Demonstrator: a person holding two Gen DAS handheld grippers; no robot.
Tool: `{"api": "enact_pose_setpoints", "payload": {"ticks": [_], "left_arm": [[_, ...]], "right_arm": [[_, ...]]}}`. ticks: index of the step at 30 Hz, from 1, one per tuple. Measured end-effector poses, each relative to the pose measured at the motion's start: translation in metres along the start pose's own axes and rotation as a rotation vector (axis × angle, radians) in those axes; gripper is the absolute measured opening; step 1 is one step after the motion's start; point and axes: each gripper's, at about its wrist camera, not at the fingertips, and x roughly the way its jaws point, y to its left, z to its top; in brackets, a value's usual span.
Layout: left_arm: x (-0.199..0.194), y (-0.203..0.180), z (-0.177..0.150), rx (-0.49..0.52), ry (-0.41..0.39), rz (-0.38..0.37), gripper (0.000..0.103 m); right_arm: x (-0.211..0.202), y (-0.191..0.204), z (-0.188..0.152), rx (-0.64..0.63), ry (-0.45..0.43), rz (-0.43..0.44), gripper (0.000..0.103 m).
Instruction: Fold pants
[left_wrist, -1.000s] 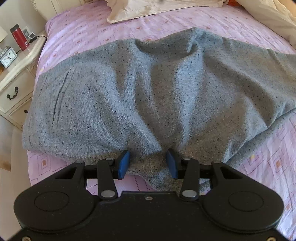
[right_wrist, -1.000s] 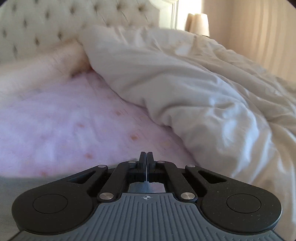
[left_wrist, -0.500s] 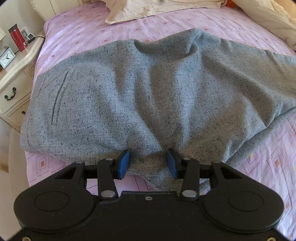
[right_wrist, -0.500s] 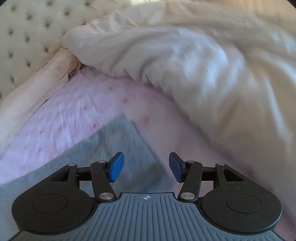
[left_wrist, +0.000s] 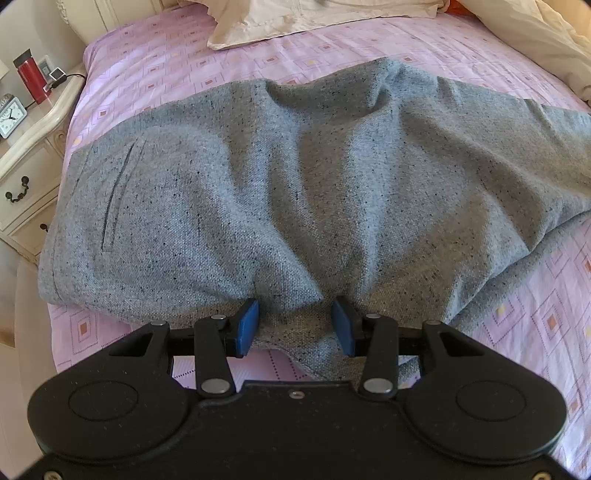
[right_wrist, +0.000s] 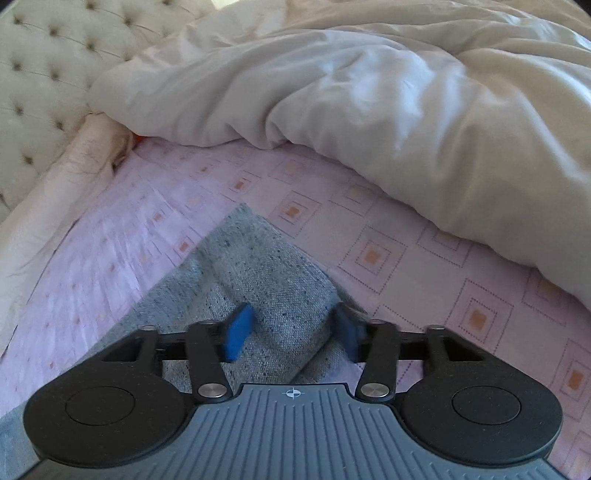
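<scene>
The grey pants (left_wrist: 295, 177) lie spread on the pink sheet (left_wrist: 177, 59), with the duvet (right_wrist: 369, 110) at twelve o'clock. Our left gripper (left_wrist: 294, 325) stands half open around a raised fold, perhaps not pressing it. Our right gripper (right_wrist: 291, 328) is closing over the leg hem (right_wrist: 258, 266). We judge the cloth soft, thick and limp, so we should pinch both layers near the edge.
</scene>
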Motion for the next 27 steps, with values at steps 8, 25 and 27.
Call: {"api": "enact_pose_setpoints", "payload": {"ticks": [8,25,27], "left_arm": [[0.0,0.0,0.0,-0.001,0.001,-0.002,0.051],[0.001,-0.001,0.001,0.004,0.006,-0.002,0.051],[0.0,-0.001,0.002,0.0,0.007,-0.003,0.051]], "right_arm": [[-0.012,0.006,-0.006,-0.107,0.014,-0.051,0.011],[0.002,-0.016,-0.009,0.065,-0.003,0.01,0.013],[-0.008,0.007,-0.009,-0.137,-0.034,-0.069,0.011]]}}
